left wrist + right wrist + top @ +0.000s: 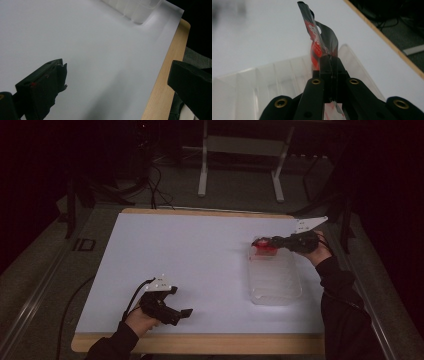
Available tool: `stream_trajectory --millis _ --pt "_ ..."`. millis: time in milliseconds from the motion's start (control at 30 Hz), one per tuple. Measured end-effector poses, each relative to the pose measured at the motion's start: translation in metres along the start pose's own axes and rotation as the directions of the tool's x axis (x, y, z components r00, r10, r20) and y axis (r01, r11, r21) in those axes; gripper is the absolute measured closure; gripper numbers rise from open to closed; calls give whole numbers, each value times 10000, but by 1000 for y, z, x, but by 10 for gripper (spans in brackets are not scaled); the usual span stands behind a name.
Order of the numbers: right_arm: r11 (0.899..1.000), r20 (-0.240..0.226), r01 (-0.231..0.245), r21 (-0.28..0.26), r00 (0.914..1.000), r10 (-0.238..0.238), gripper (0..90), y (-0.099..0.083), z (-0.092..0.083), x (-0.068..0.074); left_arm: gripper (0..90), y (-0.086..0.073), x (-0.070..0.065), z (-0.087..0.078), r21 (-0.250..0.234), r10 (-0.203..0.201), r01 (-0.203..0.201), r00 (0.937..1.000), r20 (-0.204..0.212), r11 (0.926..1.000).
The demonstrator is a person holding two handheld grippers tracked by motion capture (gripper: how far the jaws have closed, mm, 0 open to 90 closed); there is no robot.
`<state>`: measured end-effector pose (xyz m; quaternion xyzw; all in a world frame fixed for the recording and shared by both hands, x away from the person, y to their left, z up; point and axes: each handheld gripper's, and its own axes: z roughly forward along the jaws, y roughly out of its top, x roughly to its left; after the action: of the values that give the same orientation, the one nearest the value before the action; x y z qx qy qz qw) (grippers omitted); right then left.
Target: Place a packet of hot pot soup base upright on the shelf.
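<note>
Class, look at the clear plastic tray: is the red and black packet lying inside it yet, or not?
Not yet. The right hand-held gripper pinches the packet and holds it above the tray, over its far end.

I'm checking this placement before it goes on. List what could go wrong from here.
1. The right gripper pinches only the edge of the floppy red and black packet; it may slip or flop outside the clear plastic tray.
2. The light tray could slide on the white sheet if bumped; the left gripper isn't steadying it.
</note>
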<state>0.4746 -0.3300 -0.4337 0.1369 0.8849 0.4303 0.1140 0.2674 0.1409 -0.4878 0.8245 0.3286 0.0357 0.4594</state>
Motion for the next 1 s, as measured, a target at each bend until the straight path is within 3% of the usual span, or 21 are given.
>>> stream_trajectory --millis 333,433,533,733,867,933,1000 --pt "9990 312 -268 371 9992 257 868 -5 -1 -2 11 0 -1 1 46 -3 3 10000 24 10000" --pt "9962 625 -191 849 9980 138 784 0 -1 0 11 0 0 1 17 -13 13 10000 36 10000" --pt "9958 857 -279 869 9961 205 696 5 -4 1 11 0 0 1 26 -13 13 10000 37 10000" --pt "9912 1251 -1092 752 9872 993 497 18 -14 3 11 0 0 0 55 4 -4 10000 31 10000" --pt "9917 1576 -1216 408 9809 1138 352 29 -24 7 12 0 0 1 78 26 -26 10000 17 10000" --pt "9927 1853 -1205 -18 9755 1187 200 33 -27 10 11 0 -1 1 101 83 -83 10000 -26 9999" --pt "9888 2131 -1478 -212 9656 1489 172 37 -27 13 11 1 -2 1 95 135 -135 9999 -36 9999"
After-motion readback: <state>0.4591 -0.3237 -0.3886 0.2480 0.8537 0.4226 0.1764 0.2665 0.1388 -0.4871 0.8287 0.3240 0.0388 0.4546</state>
